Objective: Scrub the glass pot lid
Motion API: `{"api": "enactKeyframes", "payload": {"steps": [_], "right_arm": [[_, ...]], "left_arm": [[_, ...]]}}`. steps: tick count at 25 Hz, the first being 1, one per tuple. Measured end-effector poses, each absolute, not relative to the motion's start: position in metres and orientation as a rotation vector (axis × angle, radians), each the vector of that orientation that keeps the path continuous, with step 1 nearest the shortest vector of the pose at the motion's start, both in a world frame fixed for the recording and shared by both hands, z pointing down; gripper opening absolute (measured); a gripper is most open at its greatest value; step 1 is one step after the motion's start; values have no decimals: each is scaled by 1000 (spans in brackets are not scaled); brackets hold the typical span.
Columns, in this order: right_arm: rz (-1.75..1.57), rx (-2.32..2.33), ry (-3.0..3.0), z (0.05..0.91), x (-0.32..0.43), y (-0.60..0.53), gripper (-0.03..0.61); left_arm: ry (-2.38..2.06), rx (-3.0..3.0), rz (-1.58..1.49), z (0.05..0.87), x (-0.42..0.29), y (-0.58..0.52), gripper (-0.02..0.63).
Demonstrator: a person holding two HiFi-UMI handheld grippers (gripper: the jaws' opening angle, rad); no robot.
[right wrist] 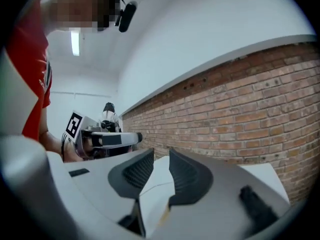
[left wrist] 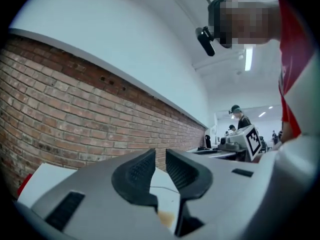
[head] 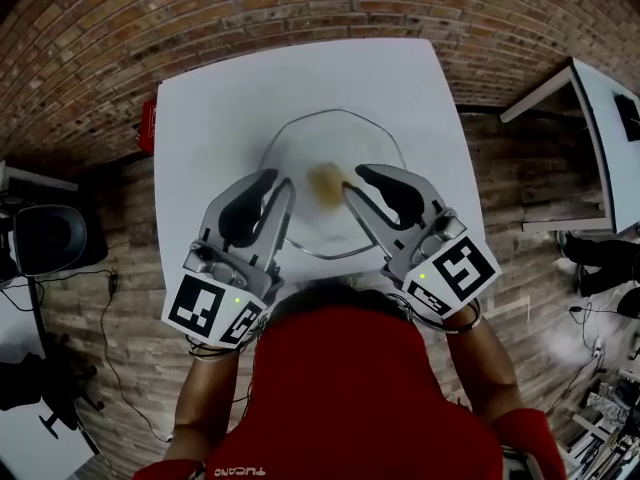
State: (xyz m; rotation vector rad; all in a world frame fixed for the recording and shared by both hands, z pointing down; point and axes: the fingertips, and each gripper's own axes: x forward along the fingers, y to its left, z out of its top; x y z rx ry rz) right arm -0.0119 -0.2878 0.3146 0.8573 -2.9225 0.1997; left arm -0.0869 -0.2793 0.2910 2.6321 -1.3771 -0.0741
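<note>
The glass pot lid (head: 330,138) lies flat in the middle of the white table (head: 200,118). A yellow-brown patch (head: 327,183) sits at its centre; I cannot tell whether it is a sponge or the knob. My left gripper (head: 276,180) hangs over the lid's left rim and my right gripper (head: 356,182) over its right part, on either side of the patch. In the left gripper view the left gripper (left wrist: 160,155) shows a narrow gap with nothing in it. The right gripper (right wrist: 161,155) also stands apart and empty, with the lid's edge (right wrist: 155,190) below.
A red object (head: 148,126) sits at the table's left edge. The floor around is brick. Dark equipment and cables (head: 45,238) lie on the floor at the left. Another white table (head: 610,118) stands to the right. People stand far off in the room (left wrist: 239,115).
</note>
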Motion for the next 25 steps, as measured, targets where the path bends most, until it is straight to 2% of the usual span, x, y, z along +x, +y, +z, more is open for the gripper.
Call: {"api": "enactKeyframes", "payload": {"steps": [7, 25], "right_arm": [[56, 850, -3092, 271, -2, -276, 61], [-179, 849, -3092, 250, -24, -263, 29]], "left_arm": [[-1378, 2742, -91, 265, -66, -269, 43], [-1424, 2799, -116, 250, -62, -258, 17]]}}
